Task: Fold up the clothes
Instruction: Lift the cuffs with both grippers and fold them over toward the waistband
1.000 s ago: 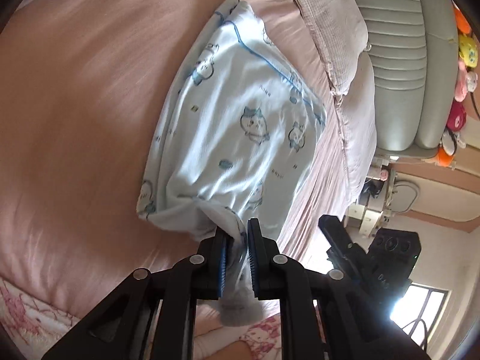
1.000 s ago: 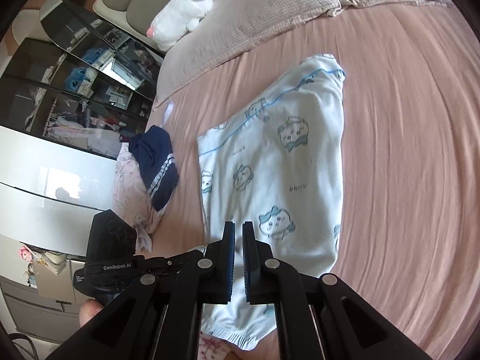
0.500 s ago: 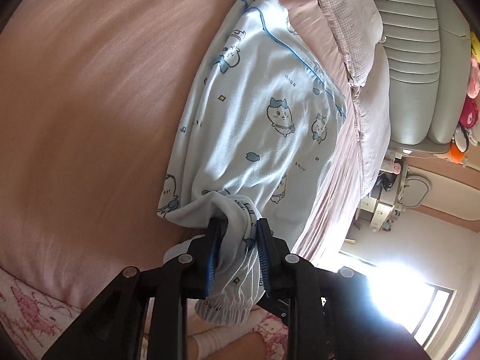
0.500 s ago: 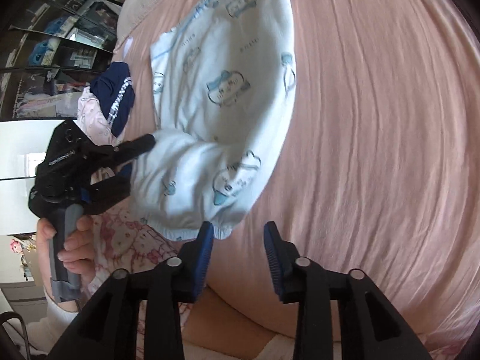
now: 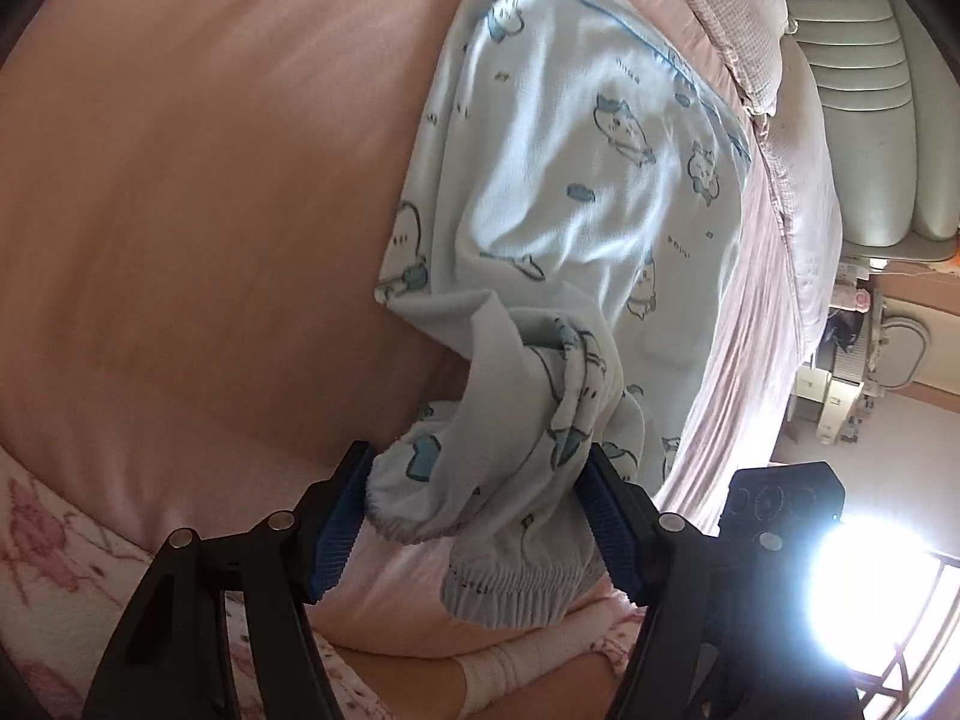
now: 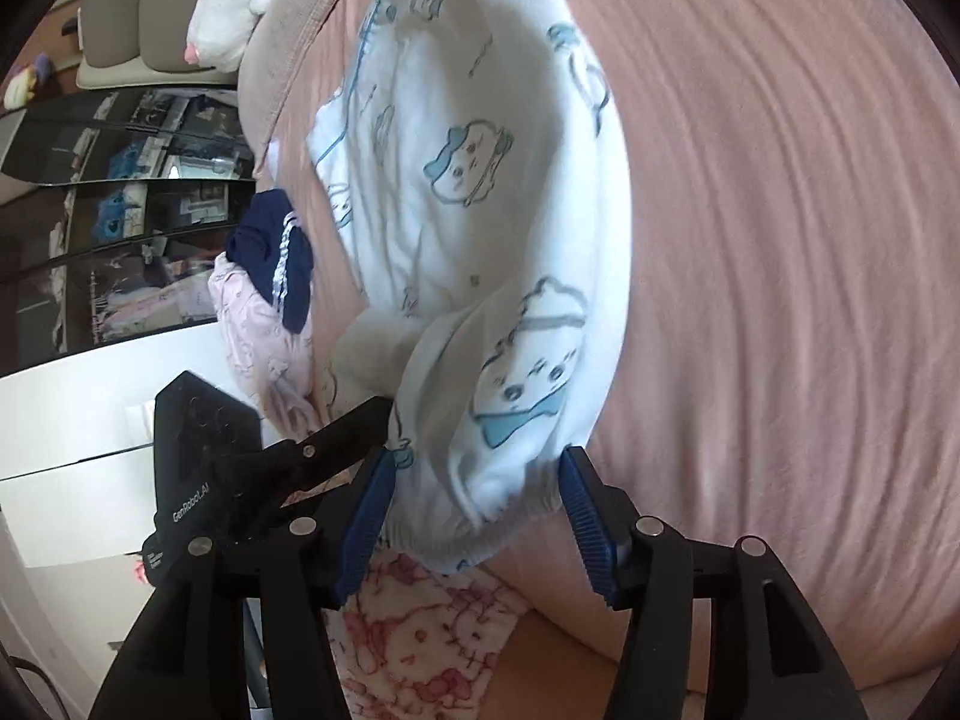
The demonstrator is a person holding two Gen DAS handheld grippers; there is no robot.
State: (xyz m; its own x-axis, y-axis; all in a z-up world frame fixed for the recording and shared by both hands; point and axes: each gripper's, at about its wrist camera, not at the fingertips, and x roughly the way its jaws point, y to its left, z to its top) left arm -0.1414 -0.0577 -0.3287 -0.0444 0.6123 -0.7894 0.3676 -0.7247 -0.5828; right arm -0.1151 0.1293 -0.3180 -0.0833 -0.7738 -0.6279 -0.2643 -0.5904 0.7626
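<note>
A pale blue garment with cartoon cat prints (image 5: 576,180) lies along the pink bed; it also shows in the right wrist view (image 6: 480,168). Its near elastic cuff end is bunched and lifted at the bed's edge. My left gripper (image 5: 474,516) stands wide open with the bunched cuff (image 5: 504,462) sitting loosely between its blue pads. My right gripper (image 6: 474,516) is wide open too, its pads on either side of the gathered cuff (image 6: 498,480), not pressing it. The left gripper's body (image 6: 204,468) shows in the right wrist view, and the right gripper's body (image 5: 780,510) in the left wrist view.
A pink bedsheet (image 5: 210,210) covers the bed. Pillows (image 5: 738,18) and a padded headboard (image 5: 870,108) are at the far end. A navy garment (image 6: 276,258) on pink clothes lies at the bed's left side, with a white plush toy (image 6: 234,6). A Hello Kitty cloth (image 6: 420,642) is below.
Both grippers opened: the left let go of its pinch on the cuff end, the right spread wider. The cuff end was brought up and now sits bunched between the open pads.
</note>
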